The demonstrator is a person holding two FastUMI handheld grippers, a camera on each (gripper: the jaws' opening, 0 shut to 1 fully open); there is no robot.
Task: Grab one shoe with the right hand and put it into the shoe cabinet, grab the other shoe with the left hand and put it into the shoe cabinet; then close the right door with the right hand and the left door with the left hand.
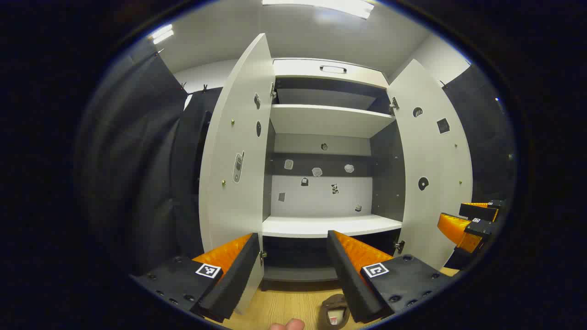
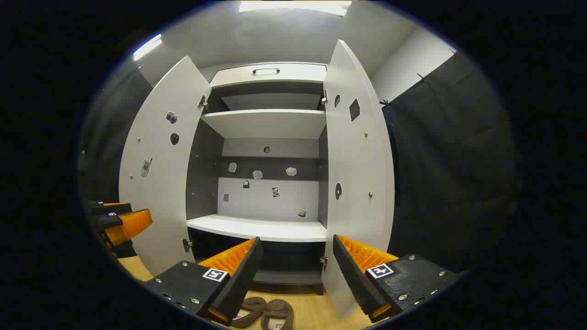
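The white shoe cabinet [image 1: 328,121] [image 2: 268,123] stands ahead with both doors swung wide. Its left door [image 1: 236,151] [image 2: 158,169] and right door [image 1: 429,169] [image 2: 355,183] carry small stickers. The shelves hold nothing. Two brown shoes [image 2: 263,313] lie side by side on the wooden floor in front of the cabinet; one shoe [image 1: 335,311] shows low in the left gripper view. My left gripper [image 1: 293,266] is open and holds nothing, and so is my right gripper [image 2: 296,270]. Each gripper also appears far off at the other view's edge: the right gripper [image 1: 472,220] and the left gripper [image 2: 119,220].
Black cloth walls [image 1: 151,160] [image 2: 449,160] flank the cabinet on both sides. A drawer with a handle [image 1: 333,69] tops the cabinet. A fingertip [image 1: 286,324] pokes in at the bottom edge of the left gripper view. Light wooden floor [image 1: 284,302] runs before the cabinet.
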